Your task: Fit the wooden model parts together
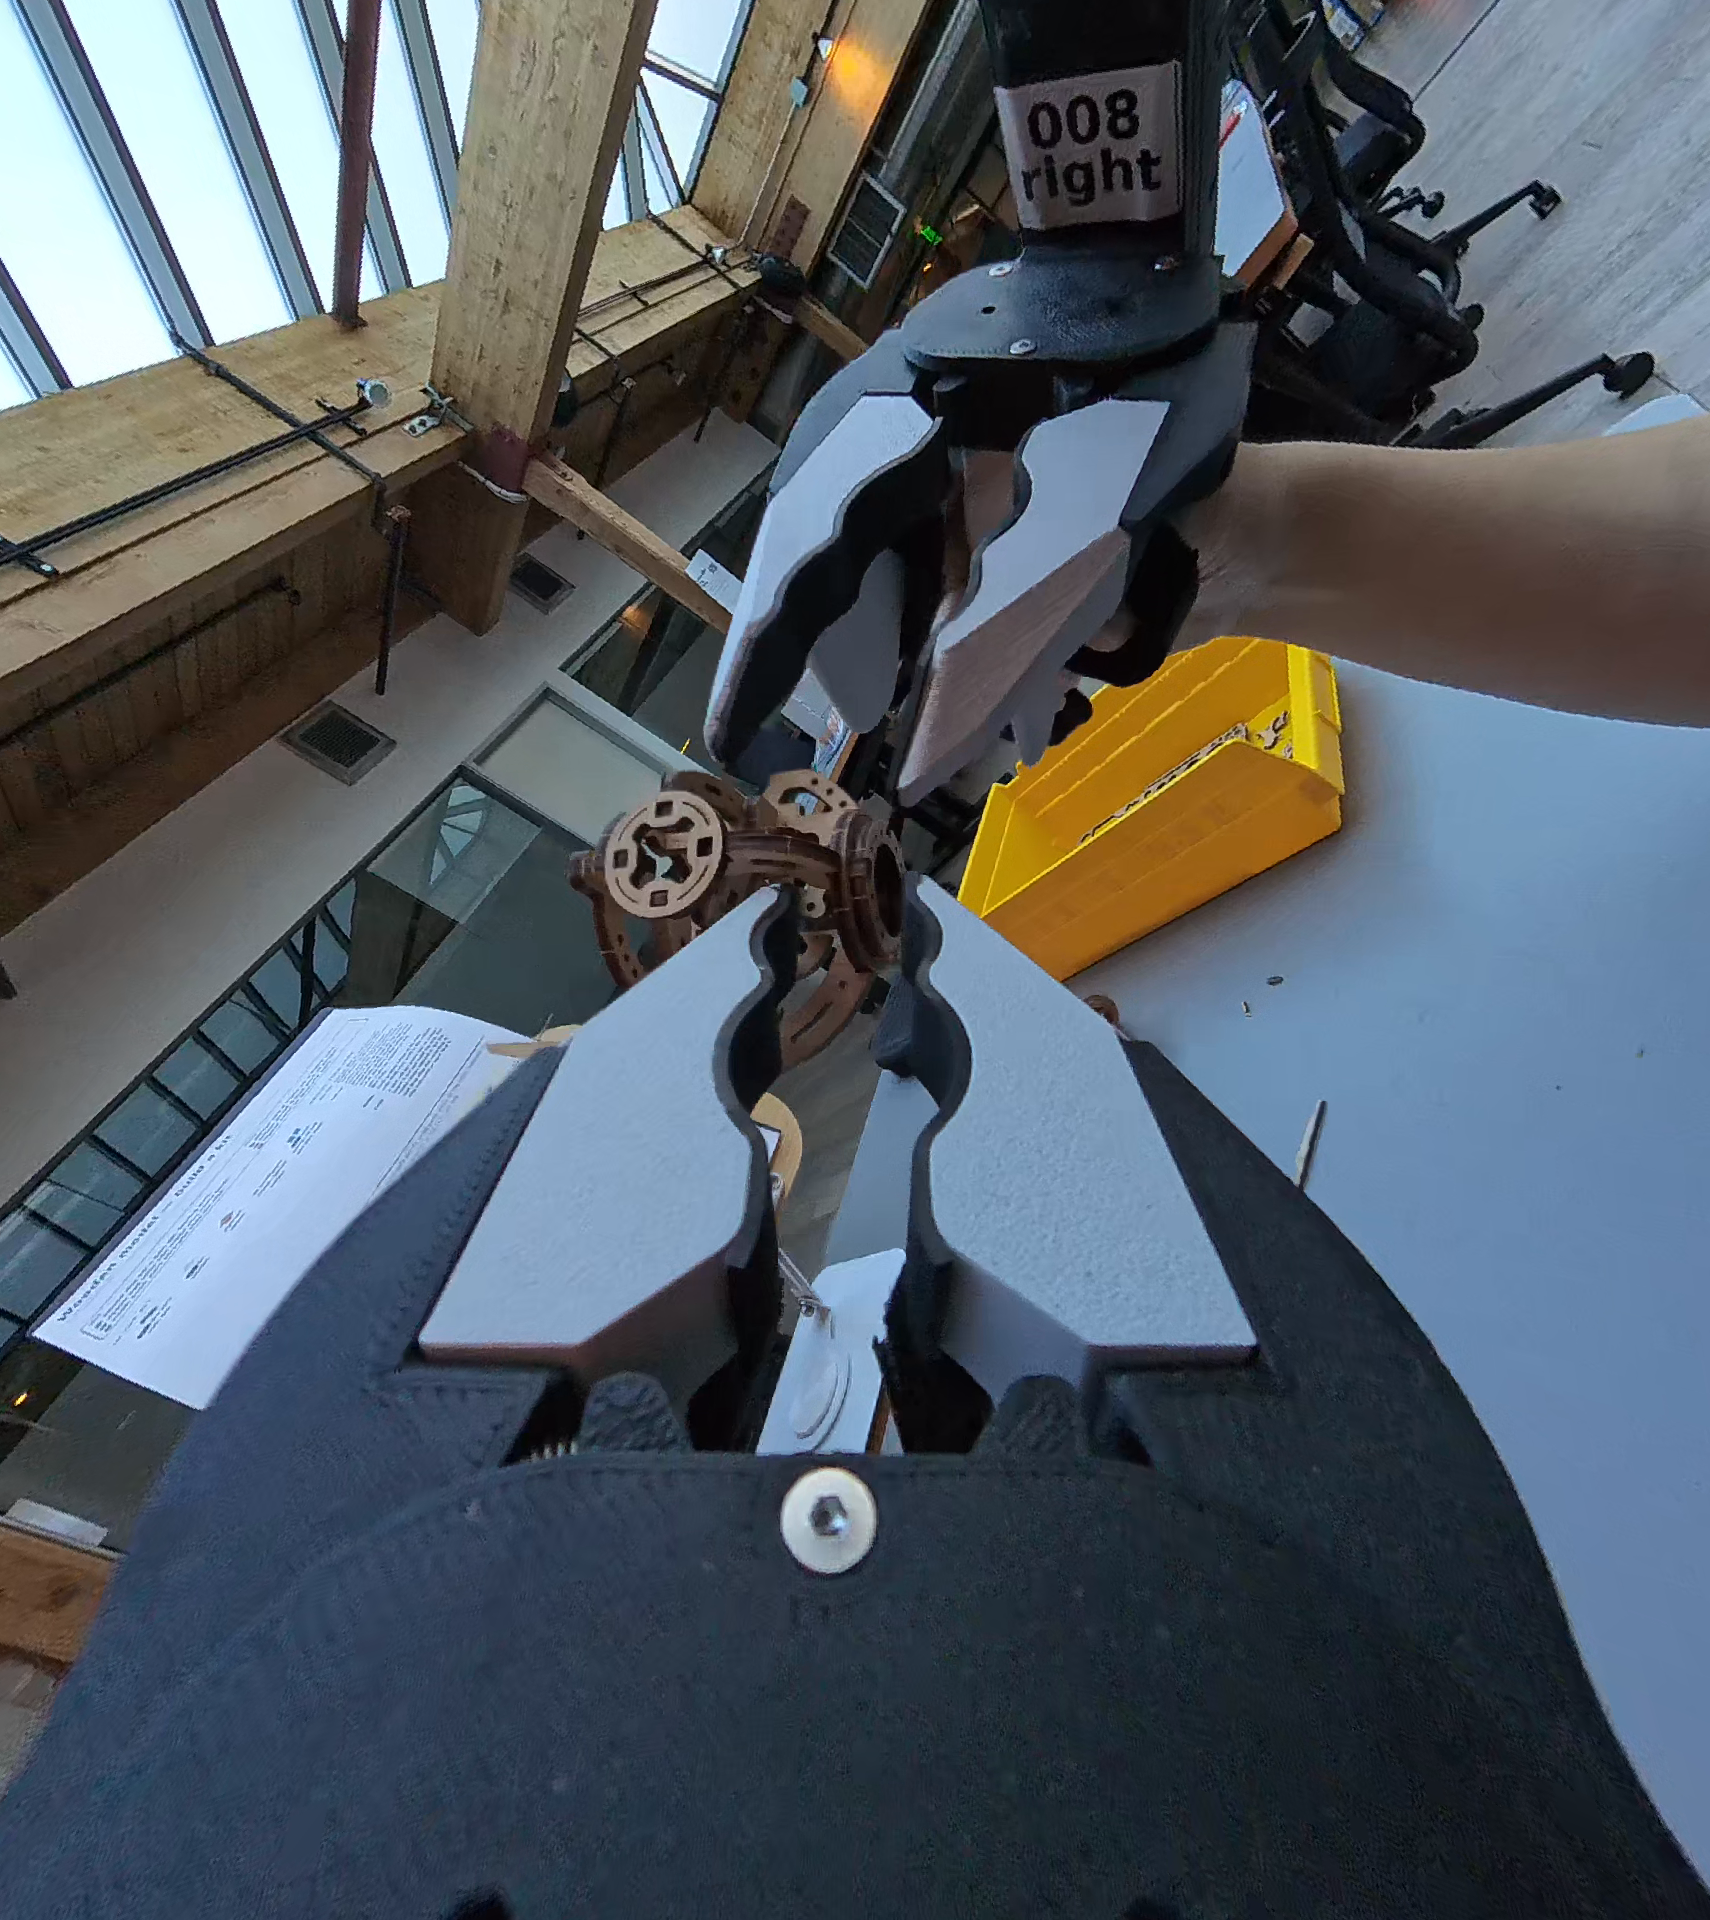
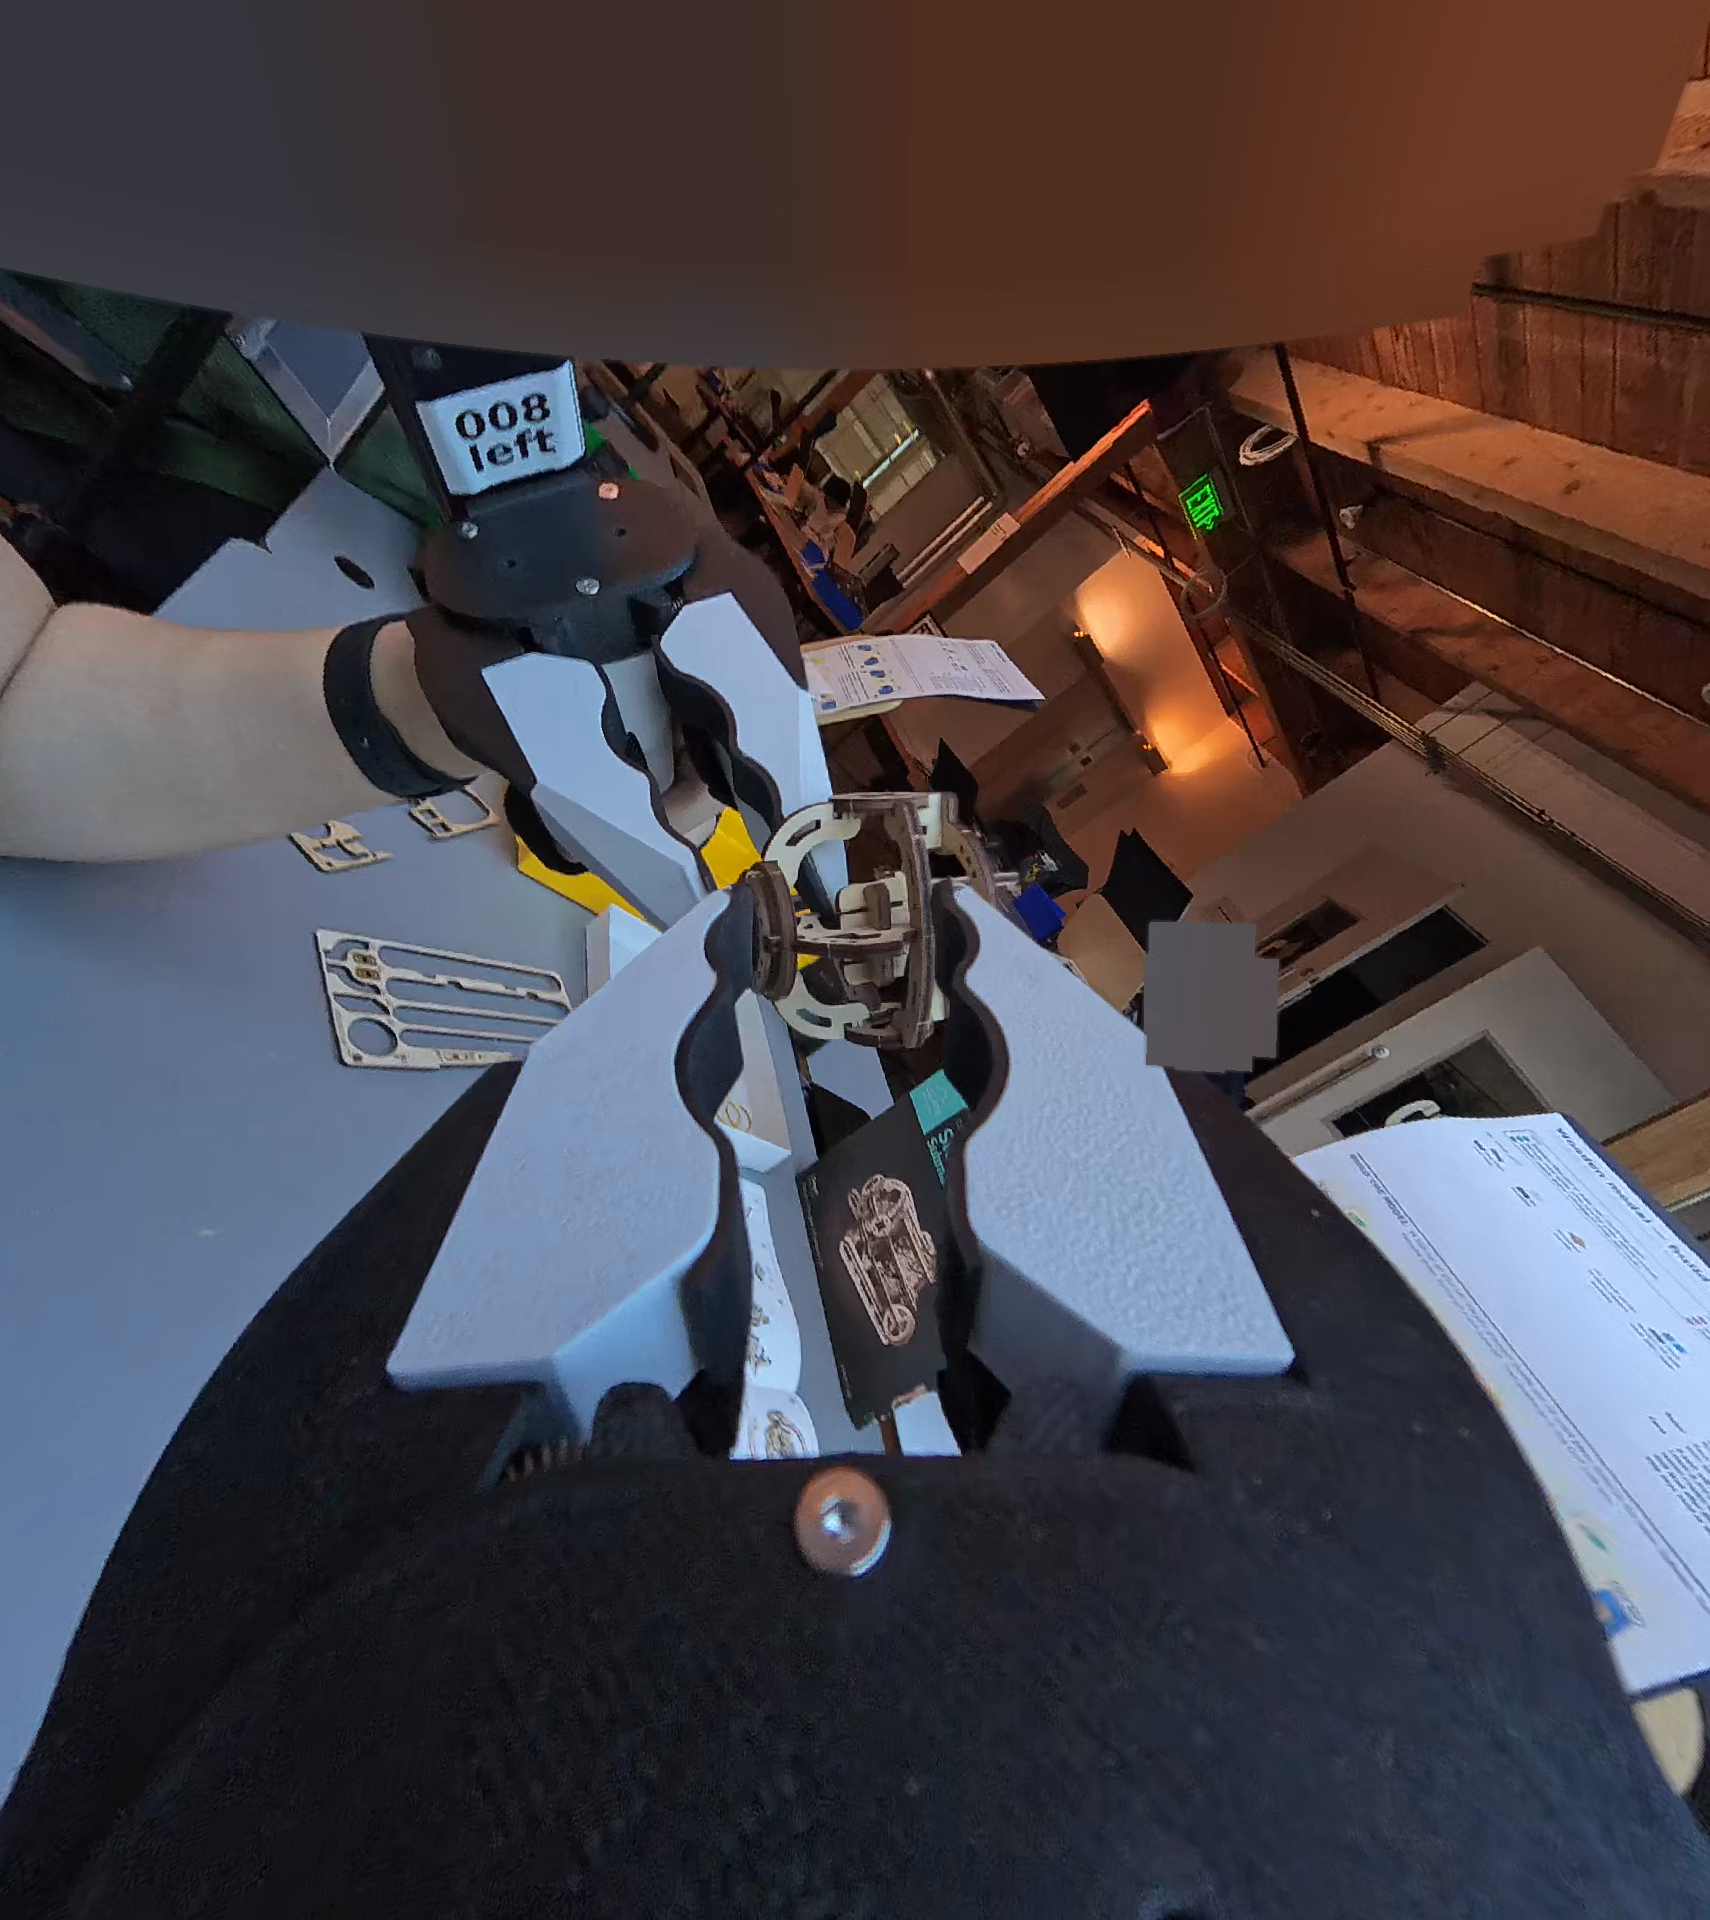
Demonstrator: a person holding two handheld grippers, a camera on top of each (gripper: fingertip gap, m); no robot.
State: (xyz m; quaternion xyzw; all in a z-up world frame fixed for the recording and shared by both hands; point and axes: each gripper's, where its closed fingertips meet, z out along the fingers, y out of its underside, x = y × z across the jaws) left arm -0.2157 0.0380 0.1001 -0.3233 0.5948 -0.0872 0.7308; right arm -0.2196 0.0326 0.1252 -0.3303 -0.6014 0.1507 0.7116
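A small wooden model (image 1: 726, 883) of rings, discs and curved laser-cut pieces is held in the air between both grippers, above the table edge. My left gripper (image 1: 846, 899) is shut on a ring-shaped hub at the model's right side. My right gripper (image 2: 840, 914) is shut on the model (image 2: 856, 935), with its two grey fingers pressing on opposite sides. In the left wrist view the right gripper (image 1: 815, 769) comes down onto the model from above. In the right wrist view the left gripper (image 2: 726, 862) reaches the model's far left side.
The grey table (image 1: 1505, 1143) carries a yellow bin (image 1: 1163, 800), a punched-out wooden part sheet (image 2: 435, 1003), small wooden frames (image 2: 342, 847) and a thin stick (image 1: 1308, 1143). A printed instruction sheet (image 2: 1599, 1351) and a black booklet (image 2: 882, 1257) lie below the grippers. Left and right tips are no more than a few centimetres apart.
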